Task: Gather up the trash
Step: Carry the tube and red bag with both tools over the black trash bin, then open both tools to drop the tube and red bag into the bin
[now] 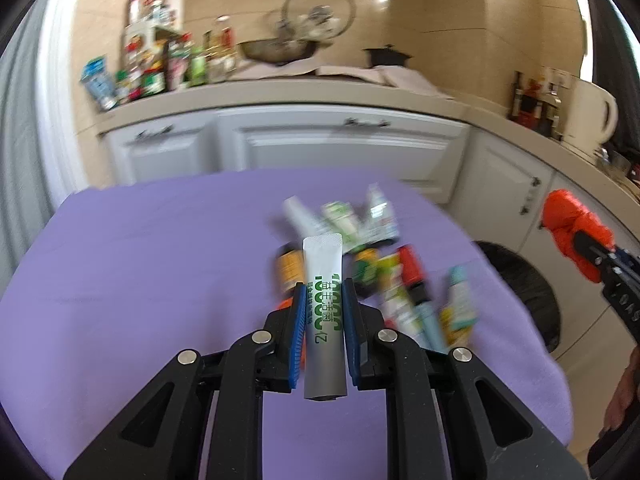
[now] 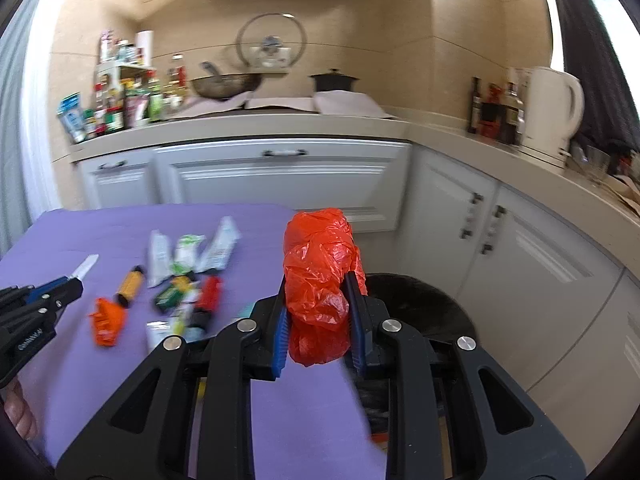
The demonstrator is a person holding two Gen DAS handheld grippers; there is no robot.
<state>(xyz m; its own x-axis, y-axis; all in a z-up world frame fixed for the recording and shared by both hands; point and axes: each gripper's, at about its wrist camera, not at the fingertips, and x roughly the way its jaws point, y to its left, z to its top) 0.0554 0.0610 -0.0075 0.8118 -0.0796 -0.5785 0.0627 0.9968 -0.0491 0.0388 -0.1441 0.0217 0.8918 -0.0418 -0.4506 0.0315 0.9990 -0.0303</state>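
My left gripper (image 1: 323, 292) is shut on a grey stick sachet (image 1: 323, 276) with green print, held above the purple tablecloth (image 1: 140, 260). It also shows in the right wrist view (image 2: 74, 280). My right gripper (image 2: 318, 280) is shut on a crumpled orange plastic bag (image 2: 320, 268), at the table's right edge near a black-lined trash bin (image 2: 420, 304). That bag shows at the right of the left wrist view (image 1: 572, 232). A pile of wrappers, tubes and sachets (image 2: 184, 280) lies on the cloth, along with a small orange scrap (image 2: 106, 320).
White kitchen cabinets (image 2: 280, 176) and a counter with bottles (image 2: 120, 108), a wok (image 2: 224, 84) and a white kettle (image 2: 552, 108) stand behind the table. The bin (image 1: 520, 280) sits on the floor to the table's right.
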